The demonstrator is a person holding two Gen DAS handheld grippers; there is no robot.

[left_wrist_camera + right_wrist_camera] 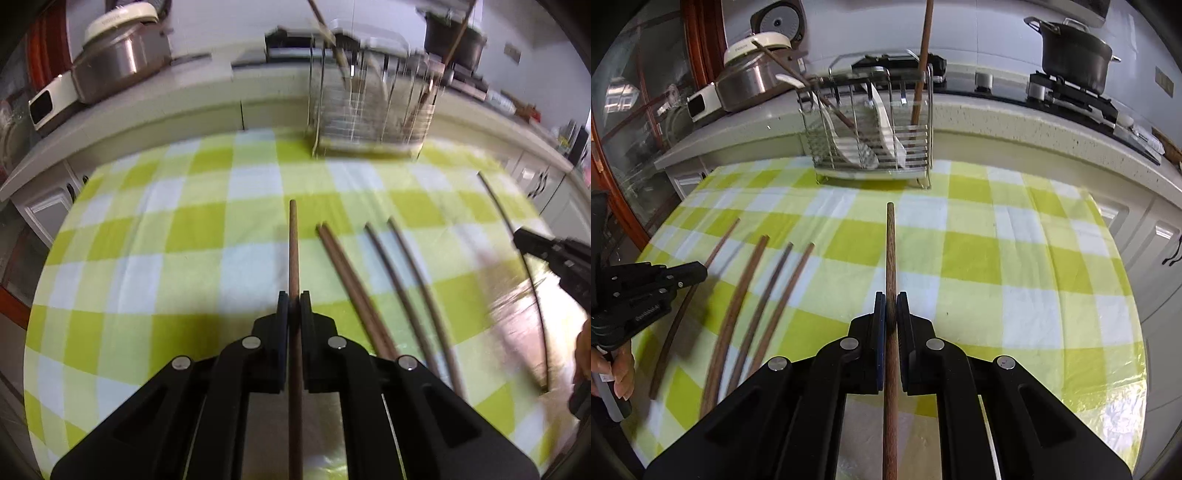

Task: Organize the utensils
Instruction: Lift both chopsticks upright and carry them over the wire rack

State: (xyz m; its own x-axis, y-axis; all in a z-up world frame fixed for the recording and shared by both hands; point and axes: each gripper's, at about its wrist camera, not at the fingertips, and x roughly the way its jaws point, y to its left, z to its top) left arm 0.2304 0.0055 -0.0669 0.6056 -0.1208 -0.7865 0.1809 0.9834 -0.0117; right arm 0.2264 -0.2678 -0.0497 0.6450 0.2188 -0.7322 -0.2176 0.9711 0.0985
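My left gripper [294, 297] is shut on a brown chopstick [294, 251] that points toward the wire utensil rack [369, 110] at the table's far edge. My right gripper [891, 297] is shut on another brown chopstick [890, 251], also pointing at the rack [871, 129]. Several loose chopsticks [351, 277] lie on the green checked cloth between the two grippers; they also show in the right wrist view [753, 295]. The rack holds white spoons [882, 114] and upright chopsticks [921, 66]. The right gripper shows at the right edge of the left wrist view [554, 258].
A rice cooker [753, 70] stands on the counter behind the table at the left. A black pot [1075, 55] sits on a stove at the right. White cabinets [1160, 251] run along the right side. The green checked tablecloth [997, 258] covers the table.
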